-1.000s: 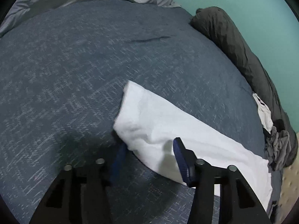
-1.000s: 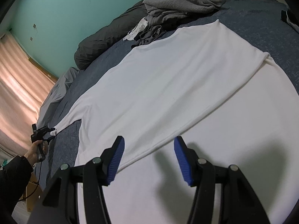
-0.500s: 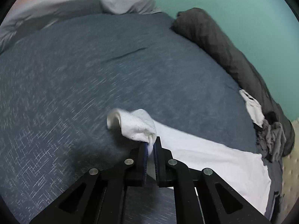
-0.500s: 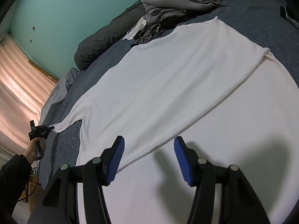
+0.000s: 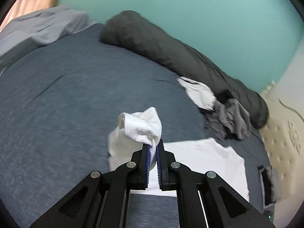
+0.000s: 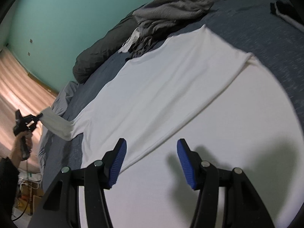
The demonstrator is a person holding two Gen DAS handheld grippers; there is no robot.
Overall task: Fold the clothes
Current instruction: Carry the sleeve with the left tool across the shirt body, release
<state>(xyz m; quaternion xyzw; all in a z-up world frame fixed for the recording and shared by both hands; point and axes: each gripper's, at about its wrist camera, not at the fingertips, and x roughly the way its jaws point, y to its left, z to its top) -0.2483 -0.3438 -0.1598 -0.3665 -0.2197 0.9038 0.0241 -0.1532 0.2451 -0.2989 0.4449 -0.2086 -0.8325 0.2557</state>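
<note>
Left gripper pinches the sleeve cuff of the white shirt, lifted off the blue bed. Right gripper hovers wide open, empty, over the body. Sleeve fold, I'd judge: carry it toward 3 o'clock, over the shirt.

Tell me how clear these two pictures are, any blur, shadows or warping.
Left wrist view: bed cover and grey pile smeared by motion blur, pinched white sleeve sharper, fisheye bends the bed edge. Right wrist view: the open right gripper casts dark shadows on the white shirt; far left gripper looks soft.
</note>
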